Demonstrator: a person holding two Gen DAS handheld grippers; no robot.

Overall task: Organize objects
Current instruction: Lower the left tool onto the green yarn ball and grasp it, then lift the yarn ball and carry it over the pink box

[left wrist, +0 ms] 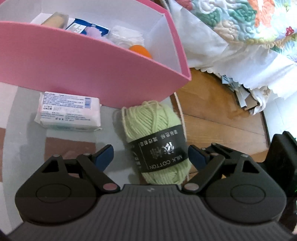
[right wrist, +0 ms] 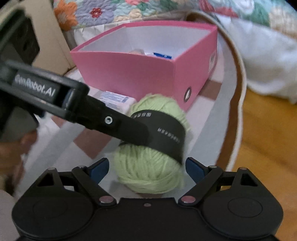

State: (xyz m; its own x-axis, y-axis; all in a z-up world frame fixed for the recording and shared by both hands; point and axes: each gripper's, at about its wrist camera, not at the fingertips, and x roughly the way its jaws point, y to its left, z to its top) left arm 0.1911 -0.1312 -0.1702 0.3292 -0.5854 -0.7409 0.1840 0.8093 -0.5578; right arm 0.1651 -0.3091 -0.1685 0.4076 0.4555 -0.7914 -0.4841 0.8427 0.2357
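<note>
Yarn, a pale green skein (left wrist: 154, 135) wrapped in a black paper band reading "MILK COTTON", lies on the tabletop (left wrist: 24, 140) just near of a pink box (left wrist: 89, 61). The left gripper (left wrist: 150, 157) stands released, its 2 blue-padded fingers on either side of the skein with a gap on each side. The right gripper (right wrist: 146, 166) is released as well, straddling the near end of the same skein (right wrist: 148, 166) without pressing it.

Only the left wrist view looks into the box: a blue-and-white packet (left wrist: 81, 27), a white crumpled item (left wrist: 126, 37), an orange ball (left wrist: 141, 51) and a tan item (left wrist: 53, 19) lie inside. It also shows a pack of tissues (left wrist: 68, 112) lying left of the skein, in full.

Only the right wrist view shows the left gripper (right wrist: 137, 135) from outside, reaching in from the left with 1 finger across the band, and the box's right end wall with a round finger hole (right wrist: 187, 93). A floral quilt (right wrist: 104, 13) lies far behind.
</note>
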